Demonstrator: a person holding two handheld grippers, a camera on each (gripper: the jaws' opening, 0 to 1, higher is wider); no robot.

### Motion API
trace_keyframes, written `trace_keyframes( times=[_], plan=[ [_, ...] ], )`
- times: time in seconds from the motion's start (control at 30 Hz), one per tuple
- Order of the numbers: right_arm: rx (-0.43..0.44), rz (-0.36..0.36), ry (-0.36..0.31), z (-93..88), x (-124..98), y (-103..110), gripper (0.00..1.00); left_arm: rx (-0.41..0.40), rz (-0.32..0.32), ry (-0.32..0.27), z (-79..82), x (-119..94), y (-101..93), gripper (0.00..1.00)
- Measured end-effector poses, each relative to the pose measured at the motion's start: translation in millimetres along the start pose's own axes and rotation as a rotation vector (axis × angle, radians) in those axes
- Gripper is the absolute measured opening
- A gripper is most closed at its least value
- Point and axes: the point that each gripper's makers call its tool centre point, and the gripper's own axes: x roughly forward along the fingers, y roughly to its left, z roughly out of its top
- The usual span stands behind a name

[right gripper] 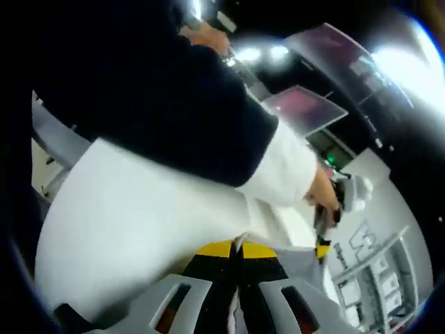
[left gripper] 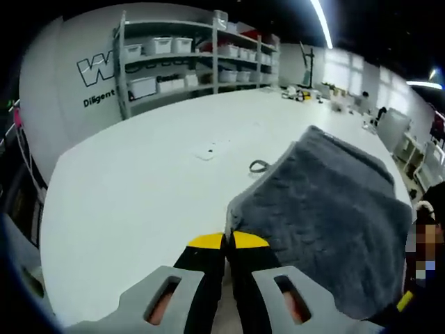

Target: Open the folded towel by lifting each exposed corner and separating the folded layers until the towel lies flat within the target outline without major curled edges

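Pinching the towel (left gripper: 334,209) corner at twelve o'clock, left gripper (left gripper: 227,240) jaws sat pressed together (likely to lift it); right gripper (right gripper: 237,245) likewise clamped grey cloth.

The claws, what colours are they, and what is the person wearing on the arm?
Each claw has black jaws with yellow tips and grey bases with slots: the left claw and the right claw. In the right gripper view, the person's arm wears a dark sleeve with a white cuff.
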Motion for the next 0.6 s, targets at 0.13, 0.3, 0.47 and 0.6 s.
trace_keyframes(
  times=[0.13, 0.3, 0.47, 0.6],
  plan=[
    [-0.013, 0.015, -0.009, 3.8, 4, 4, 0.0, -0.009, 0.01, 0.026, -6.8, -8, 5.6, 0.02],
    [-0.008, 0.026, -0.025, 10.6, 10, 6, 0.0, -0.009, 0.026, 0.054, -13.6, -12, 13.6, 0.02],
    [0.004, 0.034, -0.043, 21.5, 18, 7, 0.0, 0.01, 0.067, 0.123, -27.2, -15, 21.5, 0.02],
    [0.009, 0.035, -0.05, 27.7, 24, 7, 0.0, 0.025, 0.121, 0.167, -35.3, -21, 31.7, 0.02]
  ],
)
